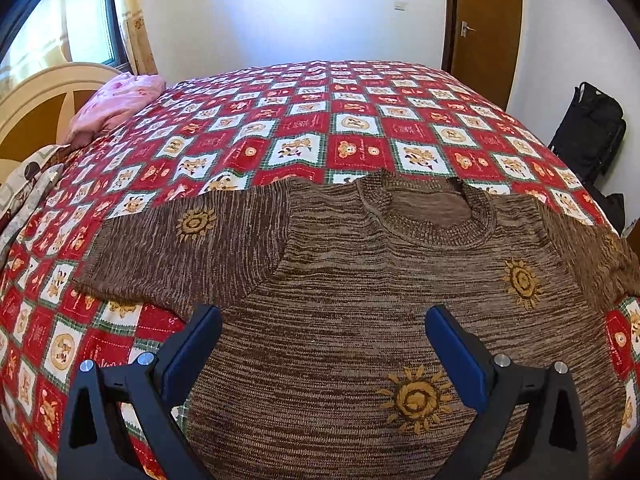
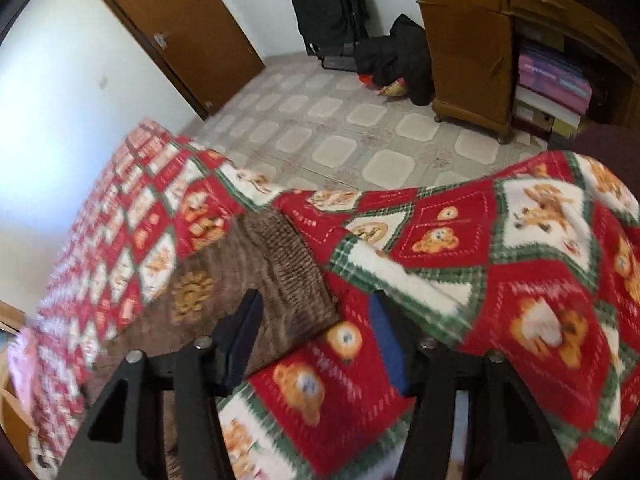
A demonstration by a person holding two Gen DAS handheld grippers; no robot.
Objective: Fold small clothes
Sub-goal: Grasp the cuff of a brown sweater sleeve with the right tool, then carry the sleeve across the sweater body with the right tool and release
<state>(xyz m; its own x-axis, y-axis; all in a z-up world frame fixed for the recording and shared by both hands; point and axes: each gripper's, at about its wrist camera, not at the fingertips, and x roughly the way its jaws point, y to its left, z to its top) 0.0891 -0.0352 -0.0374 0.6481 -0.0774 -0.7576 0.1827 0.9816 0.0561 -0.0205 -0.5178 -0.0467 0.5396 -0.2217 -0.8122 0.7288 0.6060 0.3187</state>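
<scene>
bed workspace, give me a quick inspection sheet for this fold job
surface: bed under red teddy-bear quilt
job's things: brown knit sweater lying flat, neck away, left sleeve spread out
clutter: pink bedding by headboard
grippers: left gripper open above sweater body; right gripper open near sleeve cuff, nothing between fingers
cables: nothing seen
surroundings: brown door, black bags, wooden cabinet, tiled floor

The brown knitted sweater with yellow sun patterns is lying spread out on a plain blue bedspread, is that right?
Not quite. The brown knitted sweater with yellow sun patterns is spread out, but on a red, white and green checked bedspread with teddy bears, not plain blue. The left wrist view shows it.
</scene>
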